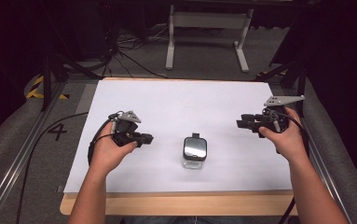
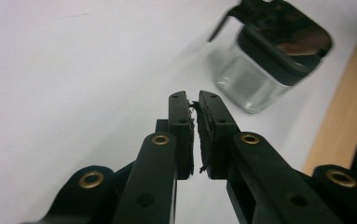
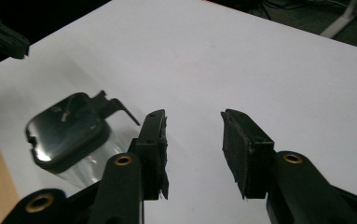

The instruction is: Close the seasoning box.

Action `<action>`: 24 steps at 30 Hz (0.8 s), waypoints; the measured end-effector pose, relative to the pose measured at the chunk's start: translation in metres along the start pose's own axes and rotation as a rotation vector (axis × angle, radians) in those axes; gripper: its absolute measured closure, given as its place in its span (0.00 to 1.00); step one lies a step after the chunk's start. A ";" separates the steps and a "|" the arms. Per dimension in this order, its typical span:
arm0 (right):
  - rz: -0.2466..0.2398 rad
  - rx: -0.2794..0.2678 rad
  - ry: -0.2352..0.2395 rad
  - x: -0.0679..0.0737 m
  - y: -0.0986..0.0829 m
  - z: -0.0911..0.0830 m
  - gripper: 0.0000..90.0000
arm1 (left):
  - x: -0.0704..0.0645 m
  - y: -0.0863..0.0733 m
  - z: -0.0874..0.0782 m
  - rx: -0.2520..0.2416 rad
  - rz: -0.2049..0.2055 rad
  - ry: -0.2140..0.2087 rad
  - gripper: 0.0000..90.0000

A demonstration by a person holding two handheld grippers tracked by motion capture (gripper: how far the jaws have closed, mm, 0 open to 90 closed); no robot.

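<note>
A small clear glass jar with a glossy black square lid stands upright on the white sheet covering the counter, near the front edge and roughly midway between the two hands. A short black tab juts from the lid's far side. Neither gripper touches the jar.

The left gripper hovers to the jar's left, pointing toward it, its jaws pressed together with nothing between them. The right gripper sits further off to the right and a little farther back, jaws spread apart and empty.

This looks like the approach stage: both tools face the jar, with no grasp made. The next move probably calls for the right gripper to come in and close on the glass body to steady it, while the left one must first part its jaws before it can take the lid or tab.
</note>
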State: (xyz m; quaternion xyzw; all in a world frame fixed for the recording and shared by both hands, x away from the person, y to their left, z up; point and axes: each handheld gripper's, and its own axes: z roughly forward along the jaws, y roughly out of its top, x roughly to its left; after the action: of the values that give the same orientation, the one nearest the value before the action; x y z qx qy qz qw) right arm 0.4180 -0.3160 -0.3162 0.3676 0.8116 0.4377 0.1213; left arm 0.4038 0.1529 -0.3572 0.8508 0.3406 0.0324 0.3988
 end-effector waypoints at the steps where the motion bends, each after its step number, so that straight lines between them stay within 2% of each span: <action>1: 0.020 0.002 -0.013 -0.006 -0.004 -0.001 0.66 | 0.004 -0.002 -0.001 -0.004 -0.016 0.002 0.93; 3: 0.036 0.006 -0.030 -0.015 -0.011 -0.001 0.64 | 0.011 -0.006 -0.002 -0.016 -0.040 0.007 0.92; 9: 0.089 0.047 -0.109 -0.041 -0.034 0.006 0.61 | 0.032 -0.017 -0.002 -0.064 -0.107 0.064 0.93; 12: 0.118 0.055 -0.129 -0.053 -0.044 0.010 0.59 | 0.045 -0.025 0.000 -0.082 -0.150 0.080 0.93; 15: 0.133 0.052 -0.154 -0.065 -0.055 0.014 0.57 | 0.054 -0.032 0.003 -0.080 -0.183 0.101 0.92; 20: 0.156 0.053 -0.176 -0.078 -0.070 0.020 0.57 | 0.064 -0.041 0.008 -0.084 -0.204 0.135 0.90; 22: 0.179 0.043 -0.179 -0.083 -0.078 0.023 0.57 | 0.069 -0.045 0.011 -0.083 -0.213 0.146 0.89; 24: 0.179 0.055 -0.188 -0.086 -0.083 0.026 0.57 | 0.073 -0.049 0.014 -0.080 -0.213 0.164 0.88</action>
State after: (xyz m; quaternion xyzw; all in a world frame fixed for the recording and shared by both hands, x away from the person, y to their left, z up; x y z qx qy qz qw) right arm 0.4511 -0.3890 -0.4088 0.4813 0.7722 0.3878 0.1472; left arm 0.4375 0.2097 -0.4167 0.7880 0.4587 0.0727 0.4043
